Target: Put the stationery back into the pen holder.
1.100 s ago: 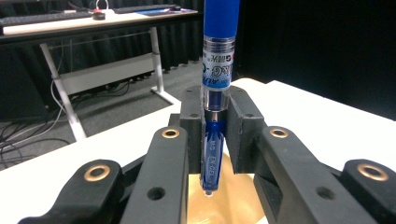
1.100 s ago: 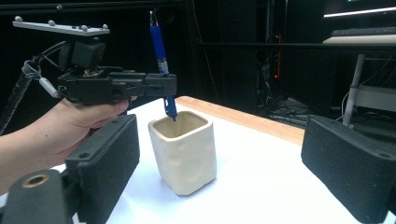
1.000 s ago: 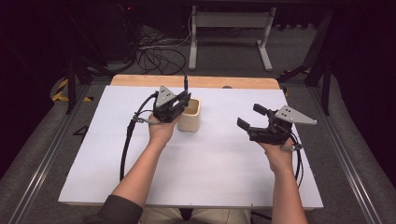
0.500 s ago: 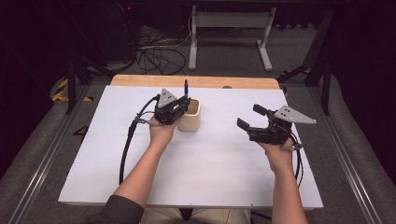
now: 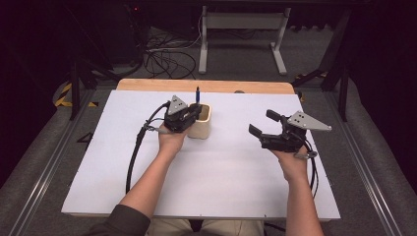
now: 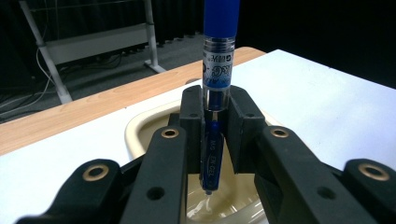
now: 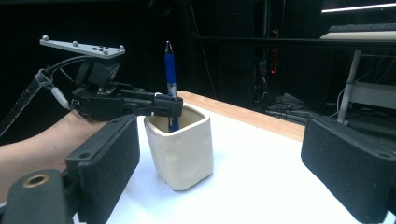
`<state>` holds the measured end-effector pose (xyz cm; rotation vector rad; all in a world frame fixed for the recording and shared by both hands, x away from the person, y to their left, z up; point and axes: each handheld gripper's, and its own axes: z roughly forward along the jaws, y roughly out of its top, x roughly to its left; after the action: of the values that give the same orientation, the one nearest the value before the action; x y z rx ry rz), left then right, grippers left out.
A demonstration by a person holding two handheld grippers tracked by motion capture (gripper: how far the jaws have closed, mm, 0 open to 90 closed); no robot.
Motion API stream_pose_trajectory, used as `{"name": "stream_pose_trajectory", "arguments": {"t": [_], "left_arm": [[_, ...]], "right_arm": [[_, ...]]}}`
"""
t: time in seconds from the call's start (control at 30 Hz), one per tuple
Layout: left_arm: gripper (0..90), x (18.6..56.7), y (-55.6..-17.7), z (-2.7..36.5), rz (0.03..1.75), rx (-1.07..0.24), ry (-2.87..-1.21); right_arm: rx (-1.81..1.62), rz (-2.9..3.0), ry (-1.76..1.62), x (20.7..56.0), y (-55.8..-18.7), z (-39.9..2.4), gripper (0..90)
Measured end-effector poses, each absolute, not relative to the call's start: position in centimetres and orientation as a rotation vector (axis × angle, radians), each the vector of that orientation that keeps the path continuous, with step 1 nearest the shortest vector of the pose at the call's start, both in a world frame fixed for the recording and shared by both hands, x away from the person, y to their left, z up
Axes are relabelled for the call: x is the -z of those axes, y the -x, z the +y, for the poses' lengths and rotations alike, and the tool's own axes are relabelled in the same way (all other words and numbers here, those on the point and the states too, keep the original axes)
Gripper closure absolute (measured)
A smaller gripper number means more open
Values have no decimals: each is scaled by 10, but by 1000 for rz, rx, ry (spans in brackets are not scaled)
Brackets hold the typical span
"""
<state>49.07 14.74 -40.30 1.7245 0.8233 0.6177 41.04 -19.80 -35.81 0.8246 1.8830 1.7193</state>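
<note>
My left gripper (image 5: 194, 114) is shut on a blue pen (image 5: 197, 93) and holds it upright. The pen's lower end reaches down inside a cream, square-sided cup (image 5: 201, 127) that stands on the white table top. In the left gripper view the pads (image 6: 192, 116) clamp the pen (image 6: 218, 56) at its clear barrel, above the cup's rim (image 6: 140, 128). The right gripper view shows the same pen (image 7: 170, 70), the cup (image 7: 180, 149) and the left gripper (image 7: 173, 107) from the side. My right gripper (image 5: 262, 123) hovers to the cup's right with its jaws wide apart and nothing between them (image 7: 219, 172).
The white board (image 5: 221, 182) lies on a wooden table whose far edge (image 5: 206, 86) shows behind the cup. A black cable (image 5: 133, 157) trails from the left gripper across the board. Beyond the table are a metal stand (image 5: 241, 22) and floor cables (image 5: 167, 59).
My left gripper with the pen has sunk slightly at the cup. The right gripper has kept still.
</note>
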Motion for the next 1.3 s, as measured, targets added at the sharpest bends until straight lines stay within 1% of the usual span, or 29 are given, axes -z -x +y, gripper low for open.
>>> {"name": "stream_pose_trajectory", "arguments": {"t": [0.4, 0.67, 0.8, 1.0, 1.17, 1.27, 1.3], "left_arm": [[784, 403, -493, 150, 824, -620, -1709], [783, 406, -495, 154, 836, -597, -1724], [764, 407, -493, 153, 832, -586, -1730], [761, 407, -493, 149, 825, -585, -1721], [717, 407, -493, 149, 826, -591, -1718], [663, 406, -492, 149, 834, -584, -1706], [660, 405, -492, 150, 831, -591, -1705]], "right_arm": [[-1721, 1880, -819, 358, -407, -198, 125], [-1713, 1866, -844, 358, -405, -201, 125], [-1717, 1858, -849, 358, -405, -203, 125], [-1721, 1849, -850, 357, -405, -205, 124], [-1721, 1849, -857, 358, -406, -206, 124], [-1719, 1854, -861, 359, -406, -206, 124], [-1718, 1856, -860, 359, -407, -206, 124]]}}
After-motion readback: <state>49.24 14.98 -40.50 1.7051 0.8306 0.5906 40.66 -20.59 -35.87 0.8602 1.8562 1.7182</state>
